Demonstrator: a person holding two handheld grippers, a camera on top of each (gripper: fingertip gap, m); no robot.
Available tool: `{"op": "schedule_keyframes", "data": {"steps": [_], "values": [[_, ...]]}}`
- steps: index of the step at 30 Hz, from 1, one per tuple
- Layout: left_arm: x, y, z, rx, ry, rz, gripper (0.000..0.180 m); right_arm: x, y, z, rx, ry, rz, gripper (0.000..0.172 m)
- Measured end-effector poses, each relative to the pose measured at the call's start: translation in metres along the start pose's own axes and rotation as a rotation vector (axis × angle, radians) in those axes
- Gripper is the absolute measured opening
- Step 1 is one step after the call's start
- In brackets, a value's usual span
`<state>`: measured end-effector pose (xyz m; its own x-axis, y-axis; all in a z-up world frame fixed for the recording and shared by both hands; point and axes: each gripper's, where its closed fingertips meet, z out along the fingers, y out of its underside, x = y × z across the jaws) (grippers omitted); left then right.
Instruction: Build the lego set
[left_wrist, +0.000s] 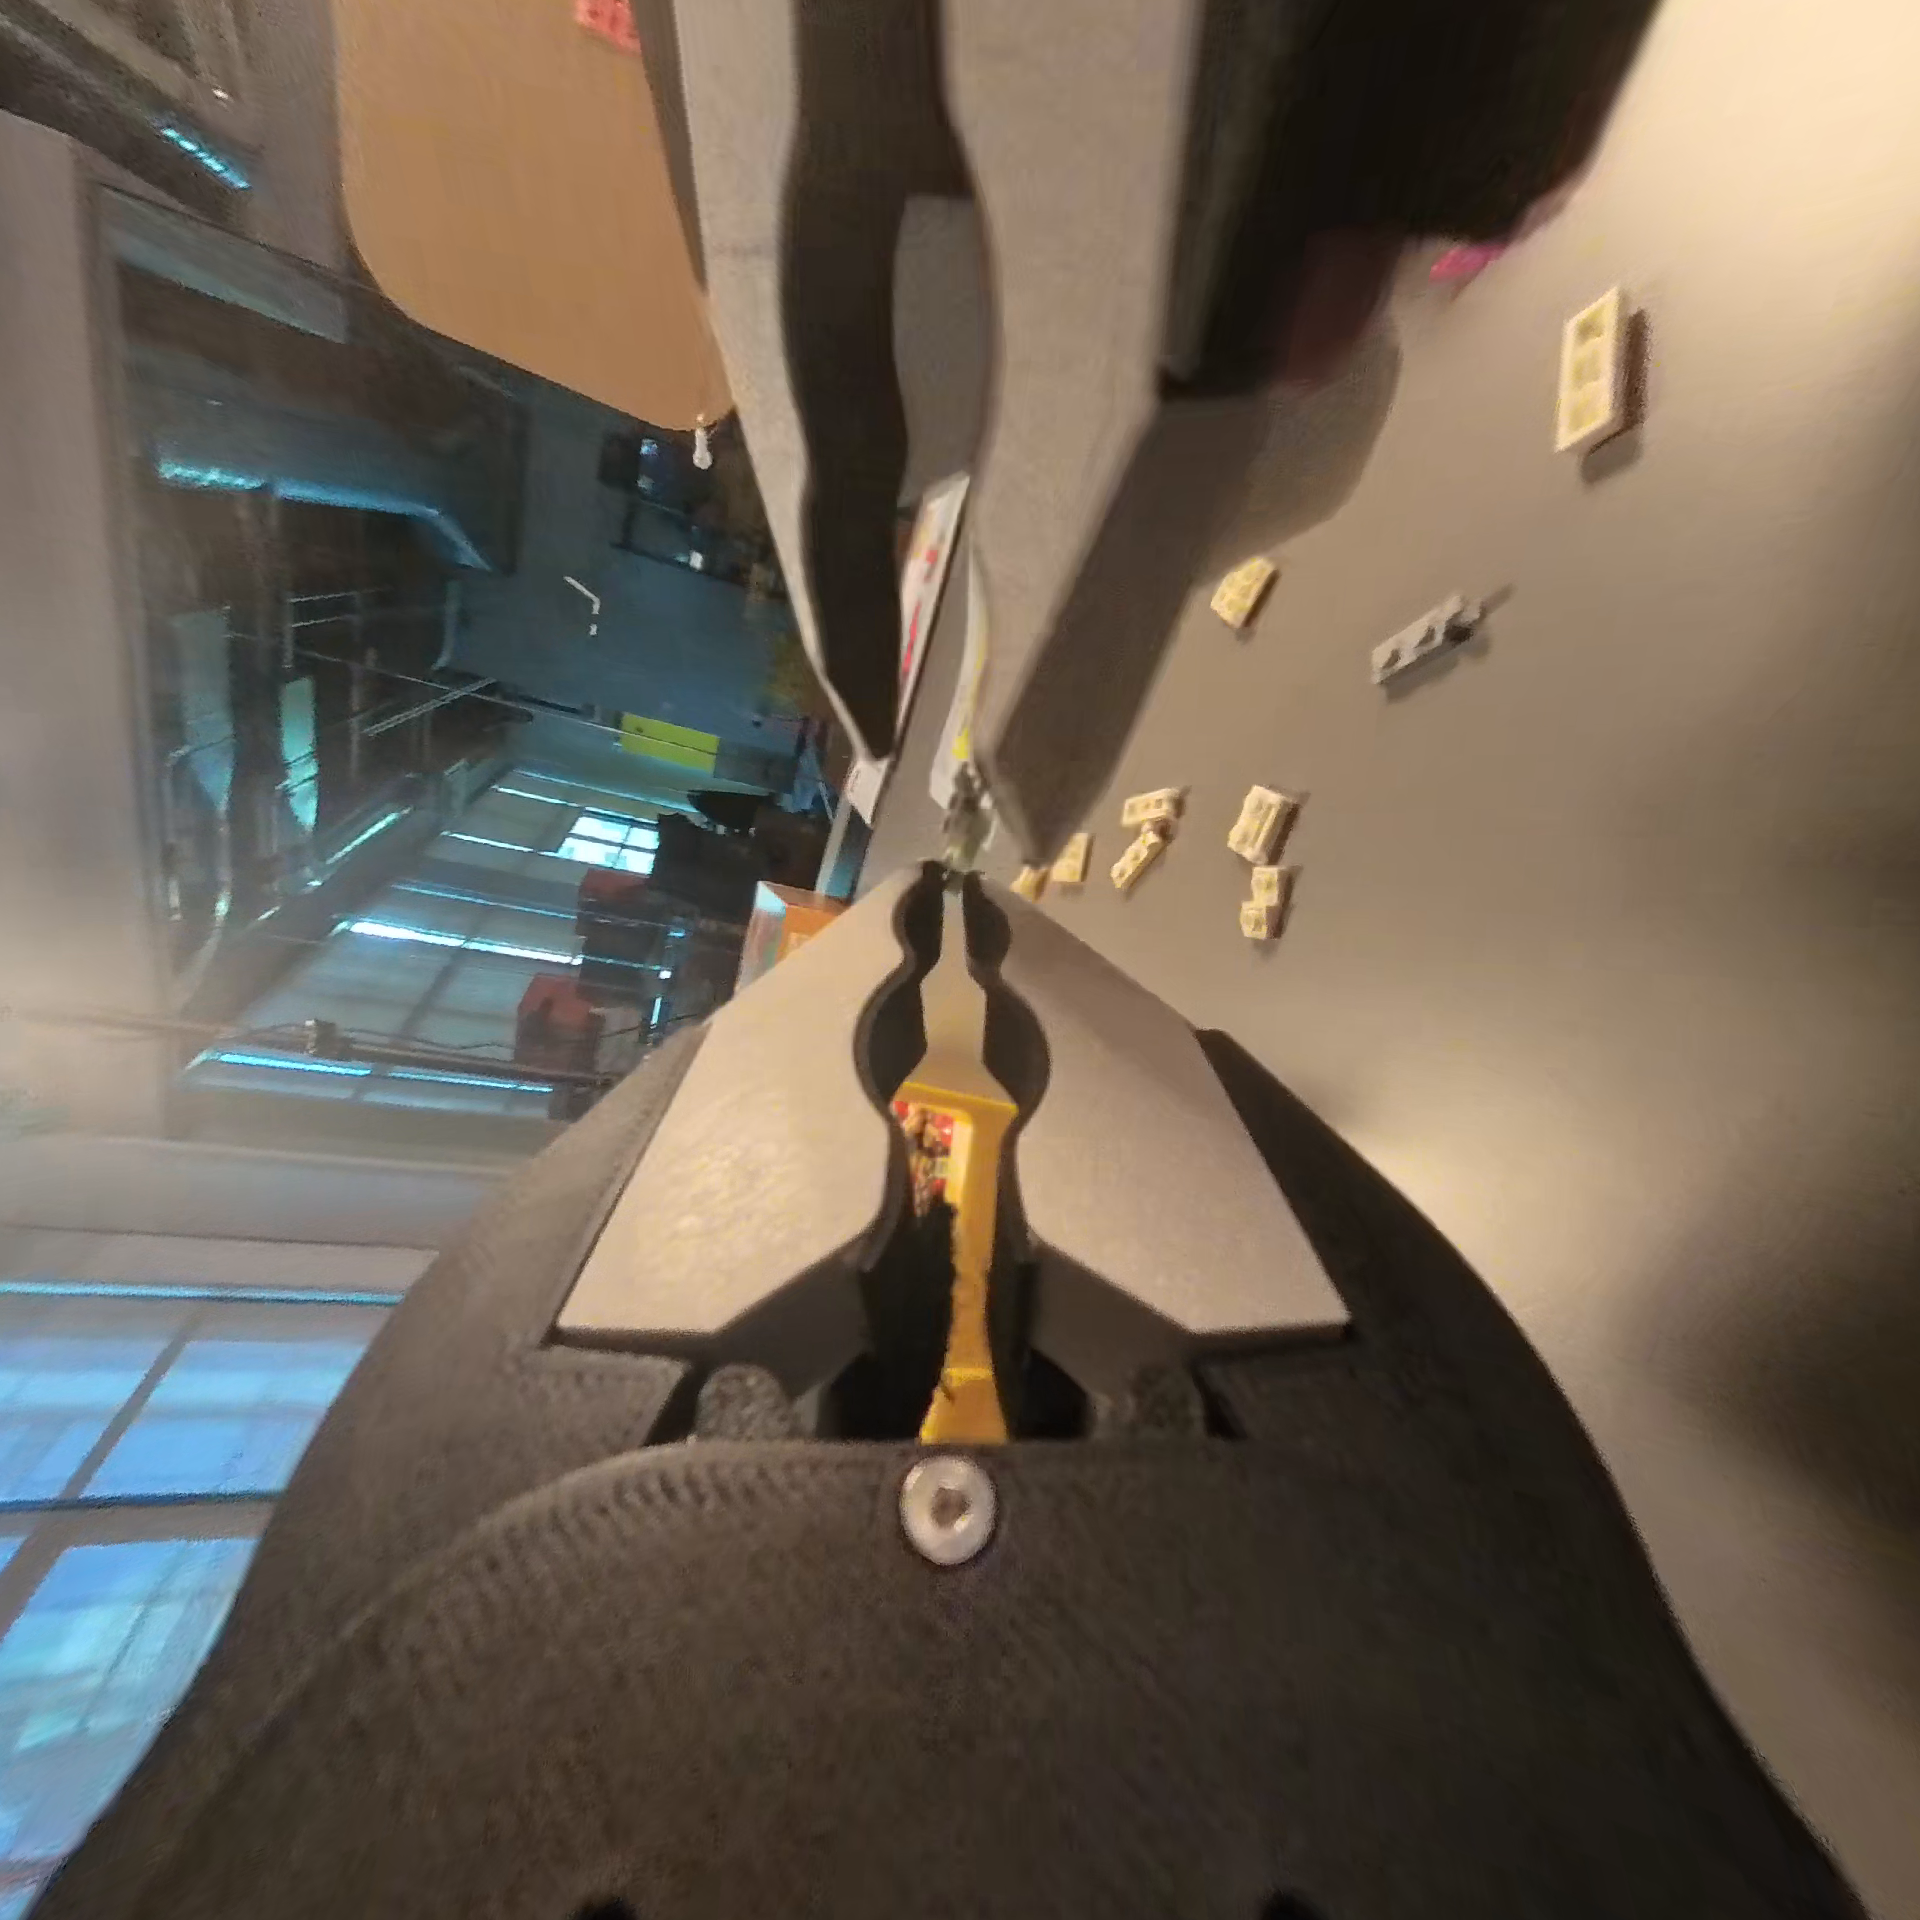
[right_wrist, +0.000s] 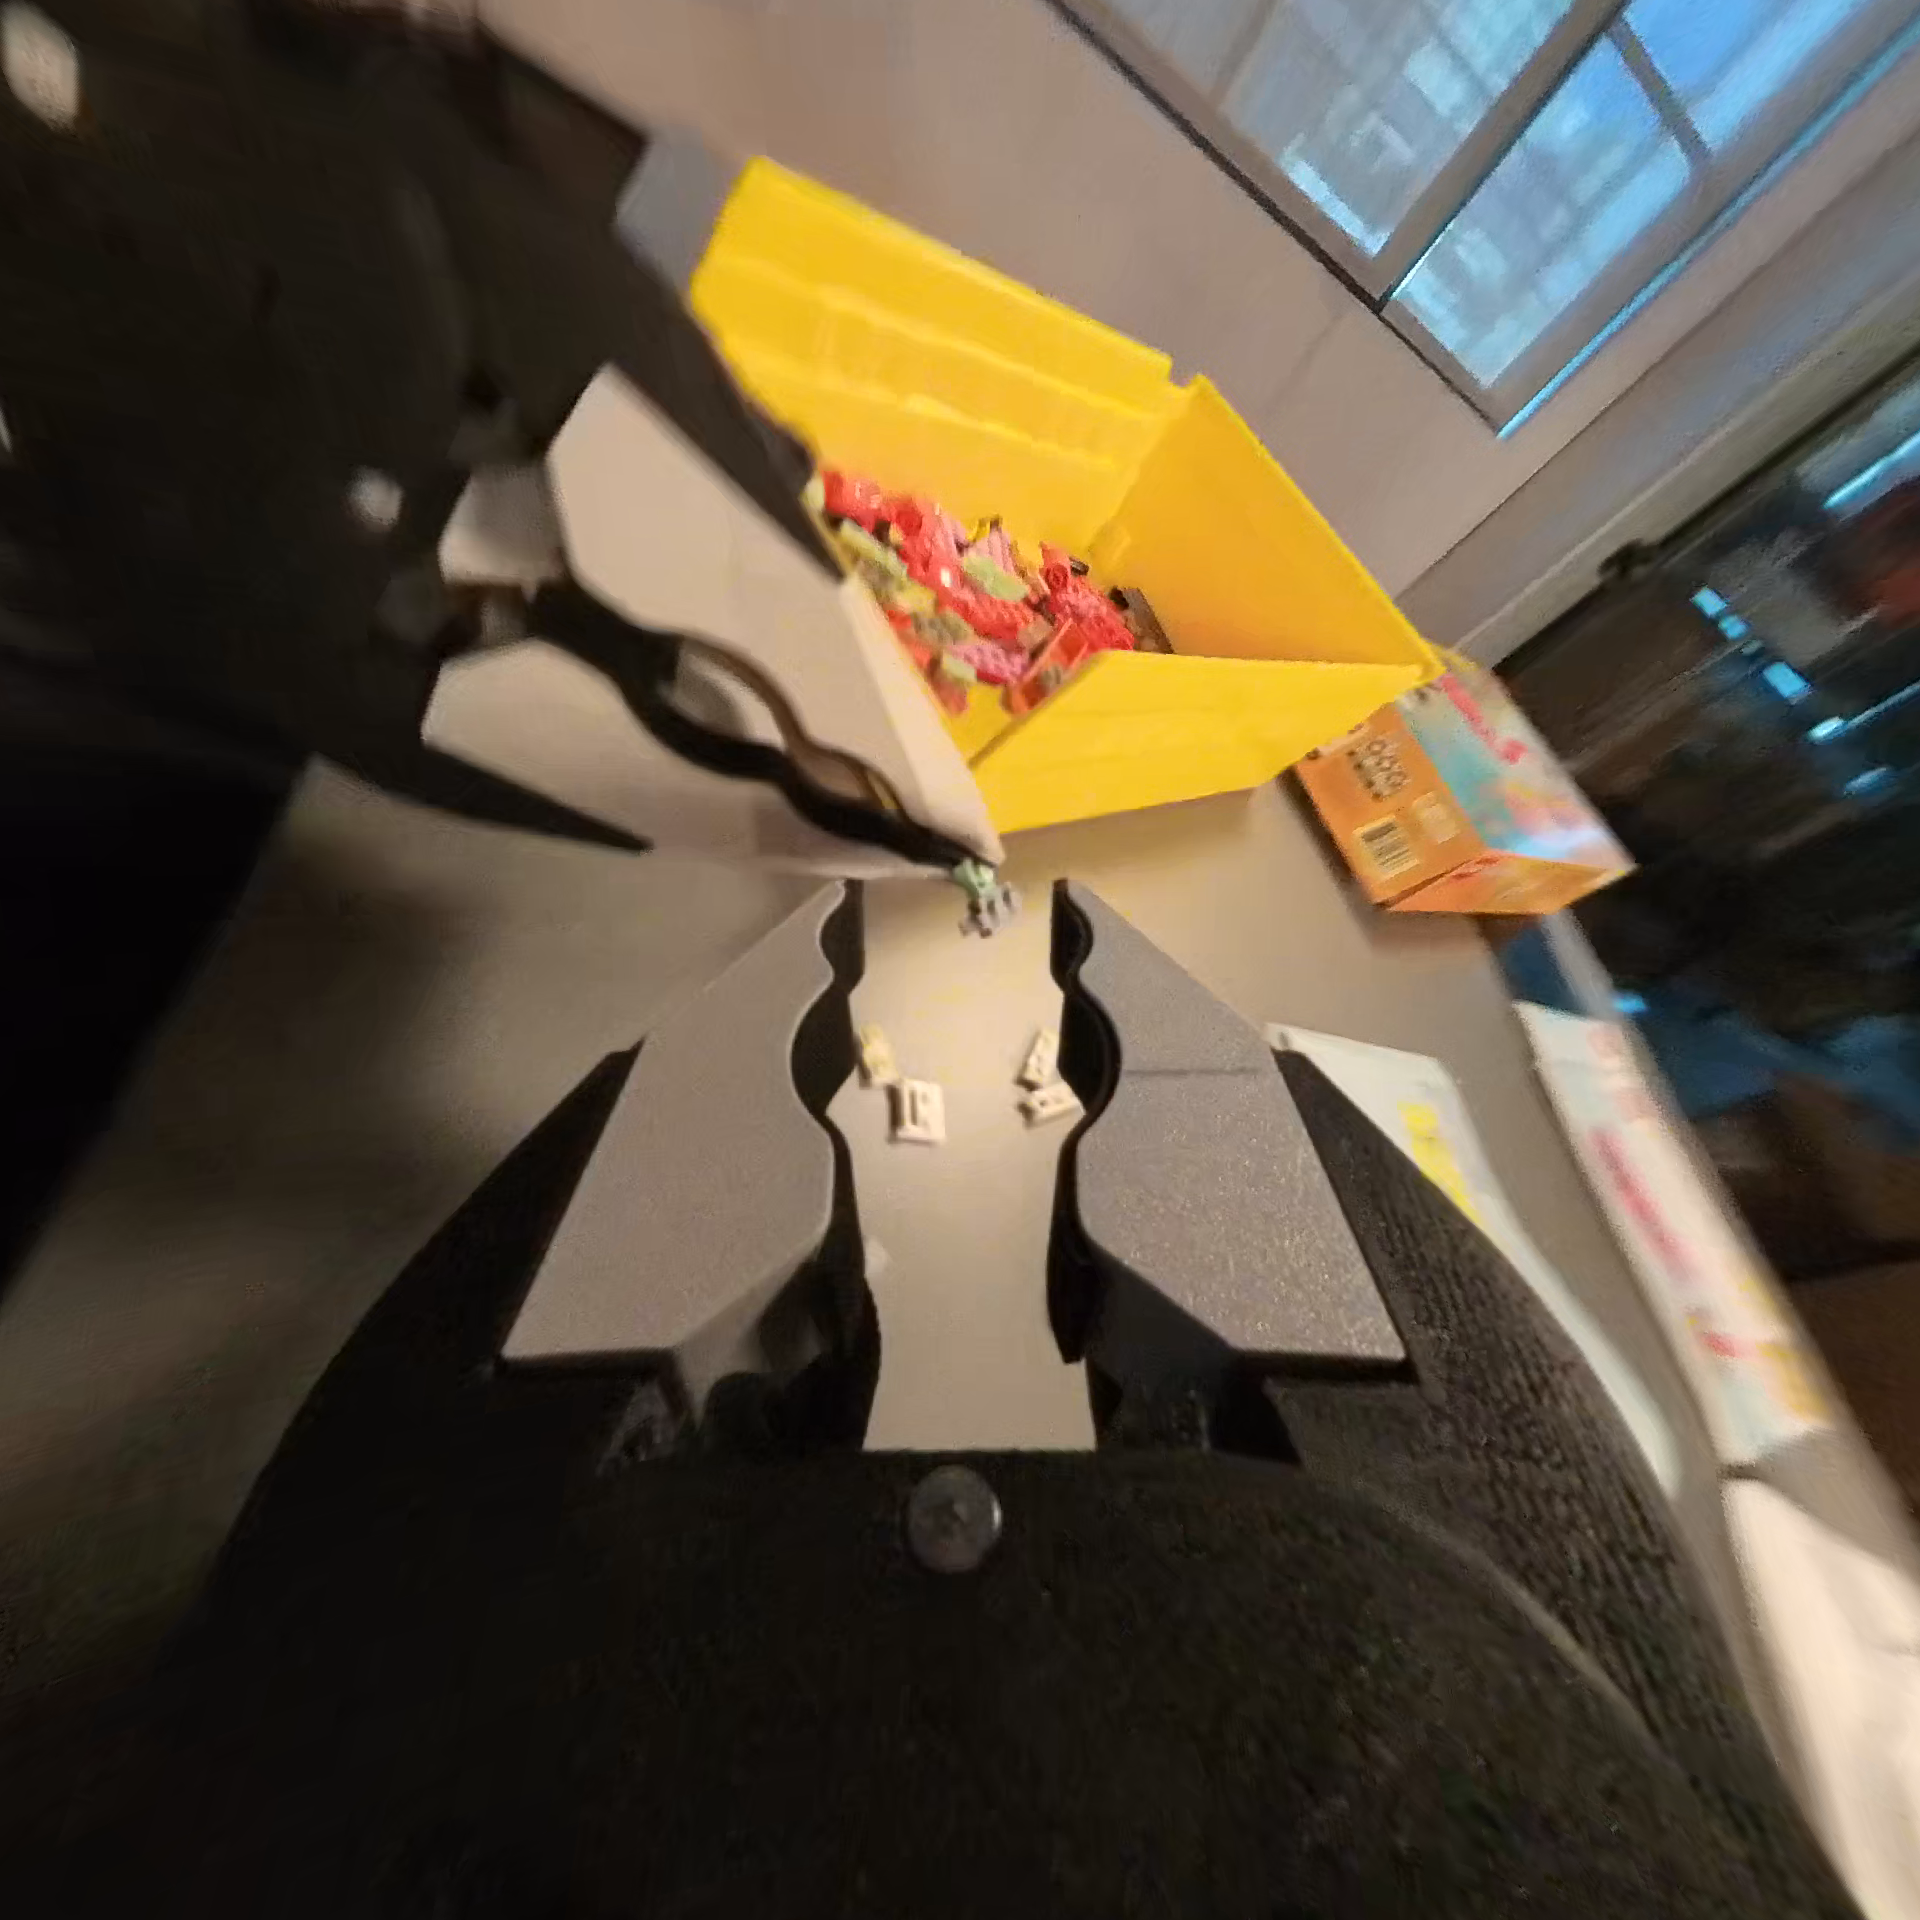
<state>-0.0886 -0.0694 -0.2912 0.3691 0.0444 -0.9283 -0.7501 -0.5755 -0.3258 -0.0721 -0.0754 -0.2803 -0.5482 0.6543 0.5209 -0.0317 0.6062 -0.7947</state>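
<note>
Left gripper (left_wrist: 948, 883) tilted, perhaps pinching brick piece (right_wrist: 985, 896)

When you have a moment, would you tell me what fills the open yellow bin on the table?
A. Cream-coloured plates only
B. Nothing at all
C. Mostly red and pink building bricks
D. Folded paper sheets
C: in the right wrist view the yellow bin holds a heap of mostly red and pink bricks, while the cream pieces lie loose on the table outside it.
</note>
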Motion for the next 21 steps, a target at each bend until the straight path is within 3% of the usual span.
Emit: {"op": "schedule_keyframes", "data": {"steps": [6,9,12,15,21], "values": [[0.008,-0.008,-0.004,0.047,0.101,-0.049,0.003,-0.006,0.016,0.005,-0.123,0.07,-0.318,0.023],[0.011,-0.01,-0.007,0.071,0.132,-0.055,0.003,-0.003,0.014,0.003,-0.12,0.093,-0.348,0.007],[0.011,-0.014,-0.011,0.121,0.16,-0.129,0.003,-0.006,0.011,0.0,-0.083,0.047,-0.279,0.006],[0.003,-0.021,-0.02,0.234,0.198,-0.308,0.004,-0.006,-0.001,-0.007,0.044,0.013,-0.162,0.006],[-0.032,-0.041,-0.049,0.6,0.306,-0.901,0.018,0.004,-0.029,-0.026,0.28,0.092,-0.155,0.006]]}}
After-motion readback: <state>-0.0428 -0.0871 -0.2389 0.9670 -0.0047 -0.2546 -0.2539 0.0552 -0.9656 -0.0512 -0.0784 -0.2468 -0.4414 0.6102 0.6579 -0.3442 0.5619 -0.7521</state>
